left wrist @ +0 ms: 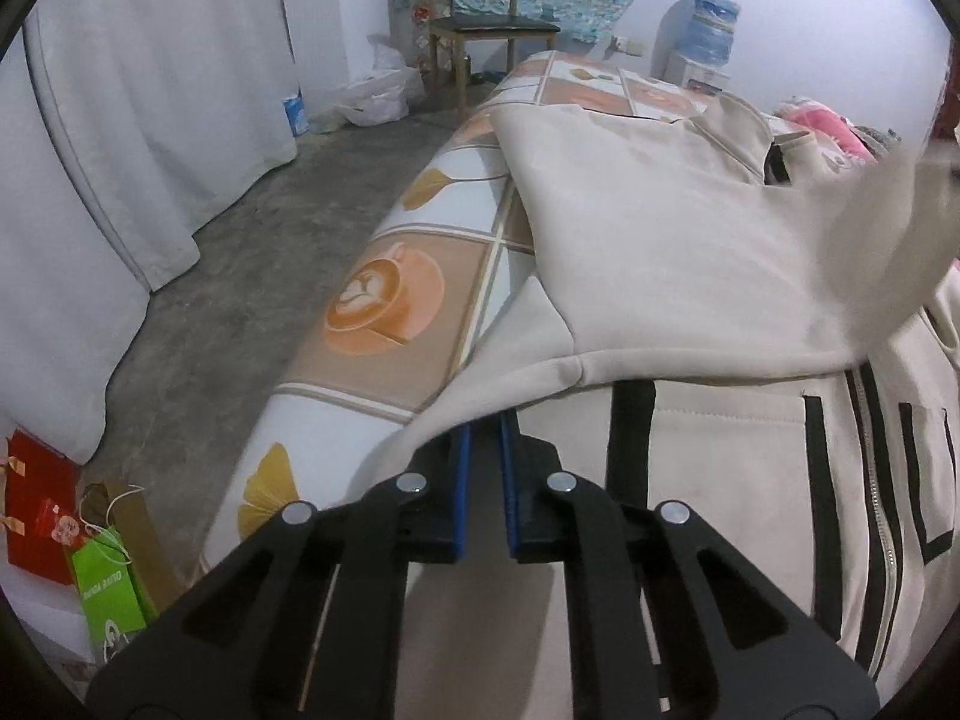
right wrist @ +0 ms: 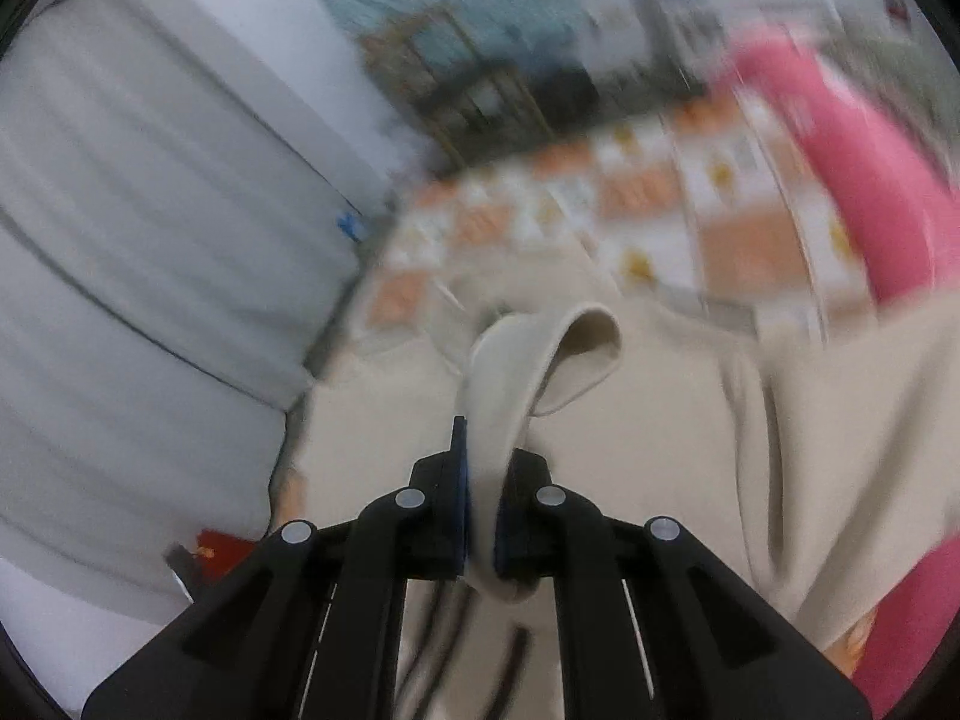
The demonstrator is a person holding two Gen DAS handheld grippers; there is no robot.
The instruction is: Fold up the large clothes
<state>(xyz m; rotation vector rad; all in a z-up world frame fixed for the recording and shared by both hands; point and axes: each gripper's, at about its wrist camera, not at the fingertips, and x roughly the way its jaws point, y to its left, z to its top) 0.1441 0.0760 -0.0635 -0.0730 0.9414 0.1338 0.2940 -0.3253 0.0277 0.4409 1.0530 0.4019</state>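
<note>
A large cream jacket (left wrist: 690,228) with black stripes and a zip lies on the bed, one part folded over the rest. My left gripper (left wrist: 485,420) reaches into the folded edge near the bed's left side. Its blue pads stand almost together and their tips are hidden under the cloth, which they pinch. In the blurred right wrist view my right gripper (right wrist: 486,450) is shut on a cream sleeve (right wrist: 576,354). The sleeve loops up out of the jaws above the jacket's body (right wrist: 660,420).
The bed (left wrist: 384,300) has a sheet printed with coffee cups and leaves. Left of it are bare concrete floor, a white curtain (left wrist: 150,120) and paper bags (left wrist: 108,576). A wooden chair (left wrist: 480,30) and a water bottle (left wrist: 711,24) stand behind. Pink cloth (right wrist: 852,180) lies at the bed's right.
</note>
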